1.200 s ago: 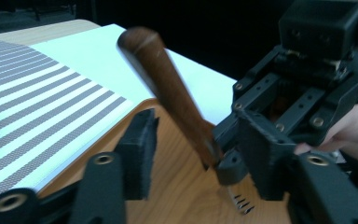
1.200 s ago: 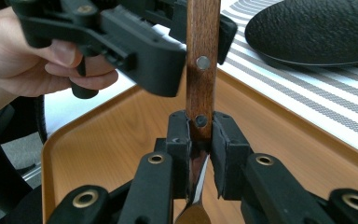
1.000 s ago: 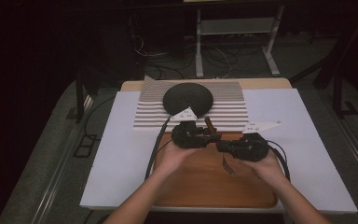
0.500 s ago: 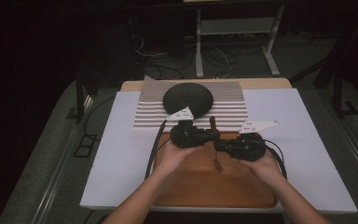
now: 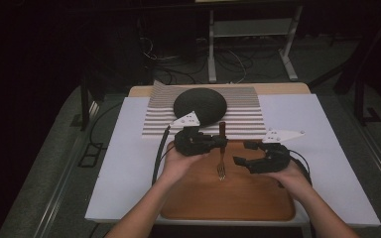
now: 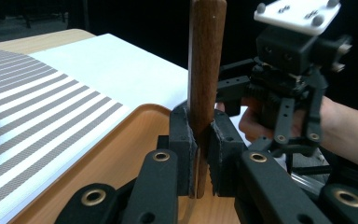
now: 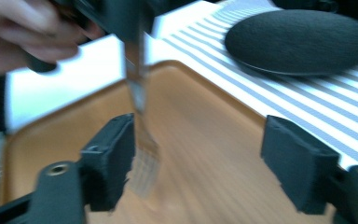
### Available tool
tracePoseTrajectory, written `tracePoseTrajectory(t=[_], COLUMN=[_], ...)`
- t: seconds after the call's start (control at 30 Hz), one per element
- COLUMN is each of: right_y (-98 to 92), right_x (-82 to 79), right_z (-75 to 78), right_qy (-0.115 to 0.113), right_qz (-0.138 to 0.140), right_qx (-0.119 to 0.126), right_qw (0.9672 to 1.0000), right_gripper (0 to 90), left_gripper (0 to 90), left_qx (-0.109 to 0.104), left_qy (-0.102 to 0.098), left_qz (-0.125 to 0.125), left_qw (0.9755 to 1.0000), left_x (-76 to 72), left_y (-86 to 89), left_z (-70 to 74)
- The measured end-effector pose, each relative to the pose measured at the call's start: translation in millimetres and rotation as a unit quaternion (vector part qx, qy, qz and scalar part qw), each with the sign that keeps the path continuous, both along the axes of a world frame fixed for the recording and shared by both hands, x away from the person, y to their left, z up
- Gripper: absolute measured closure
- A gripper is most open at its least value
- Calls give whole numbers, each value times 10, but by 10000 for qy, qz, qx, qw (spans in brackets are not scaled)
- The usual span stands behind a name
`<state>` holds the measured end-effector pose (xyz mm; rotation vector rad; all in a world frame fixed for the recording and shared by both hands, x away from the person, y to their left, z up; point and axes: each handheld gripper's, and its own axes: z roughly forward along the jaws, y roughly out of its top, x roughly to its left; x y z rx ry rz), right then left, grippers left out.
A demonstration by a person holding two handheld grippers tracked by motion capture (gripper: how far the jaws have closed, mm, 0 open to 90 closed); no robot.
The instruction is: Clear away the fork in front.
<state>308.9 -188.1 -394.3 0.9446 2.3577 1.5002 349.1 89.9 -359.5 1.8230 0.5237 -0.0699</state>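
While your left tool [image 5: 213,142] clamps the fork [image 5: 221,153] by its wooden handle above the tray [image 5: 238,198], your right tool [image 5: 248,152] stands apart. Fork: stiff, light; slick metal neck, so grip wood.

We look into a dim room, its far side almost black. Beyond the tongs [image 5: 226,143], past the far edge of the counter [image 5: 129,163], a pale metal frame [image 5: 250,37] stands on two legs, and loose dark cables [image 5: 178,62] sprawl over the floor beside it. Grey carpet [image 5: 34,163] spreads to the left of the tongs and to their right, where metal rails [image 5: 377,148] run along it. A dark stand [image 5: 87,106] rises by the counter's far left corner.
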Motion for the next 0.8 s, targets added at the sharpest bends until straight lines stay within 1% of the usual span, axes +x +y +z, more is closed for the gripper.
tracePoseTrajectory(t=[0.03,0.1,0.13,0.2,0.27,0.3,0.37,0.5,0.57,0.63,0.67,0.8], right_y=[-33,-109,-149,-239,-325,-371,-455,-592,-649,-700,-724,-806], right_x=[-8,-29,-44,-85,-128,-148,-182,-244,-265,-285,-298,-350], right_z=[-17,-54,-76,-126,-177,-197,-234,-284,-304,-322,-330,-370], right_qy=[-36,-51,-51,-19,-73,-57,-9,41,56,68,76,117], right_qz=[-65,-106,-169,-234,-309,-340,-364,-457,-528,-593,-624,-702], right_qx=[-80,-138,-164,-284,-468,-503,-498,-501,-529,-526,-519,-527], right_qw=[9999,9998,9997,9993,9984,9981,9981,9977,9972,9968,9967,9961], right_gripper=[201,153,138,137,130,124,99,89,88,88,88,88], left_gripper=[815,814,813,813,812,811,811,811,810,810,810,809], left_qx=[1,-9,-11,5,15,21,25,1,25,-36,-89,-39], left_qy=[-15,-12,4,8,37,41,45,63,78,147,221,324], left_qz=[29,64,56,108,106,107,129,165,177,174,168,224], left_qw=[10000,10000,10000,9999,9999,9999,9999,9998,9998,9997,9996,9992], left_x=[2,10,17,21,24,21,12,-17,-36,-48,-59,-119], left_y=[28,97,138,223,310,355,442,613,692,765,800,941], left_z=[6,16,20,28,36,41,50,70,75,67,59,30])
